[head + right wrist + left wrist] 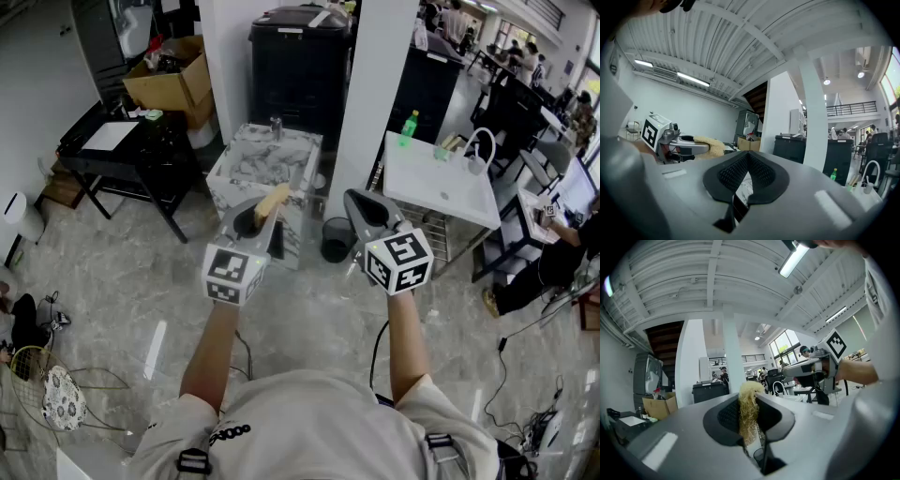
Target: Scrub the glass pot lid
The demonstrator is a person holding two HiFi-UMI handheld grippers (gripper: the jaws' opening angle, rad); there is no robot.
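Both claws are held up in front of the person — the left claw (pixel 263 219) is squeezed shut on a yellow, stringy scrub pad (pixel 749 416), and the pad sticks out past the tips. The right claw (pixel 749 159) is pinched together at the tips with nothing in it. The glass pot lid is not in any of the pictures, so I cannot say where it is. Ahead is a small cabinet with a grey-and-white marble top (pixel 267 159), and off to the right is a white sink table (pixel 441 197) with a curved white tap (pixel 483 141) and a green plastic bottle (pixel 409 128) on it. I think scrubbing has not started yet — the job now is to get to the lid. To do this well, the left claw should hold the pad tight so it does not slip out on the way. The right claw will have to open up and hold the lid steady, by its knob or its edge, while the pad rubs. Glass is slippery when wet and can break, so the grip should be firm but gentle
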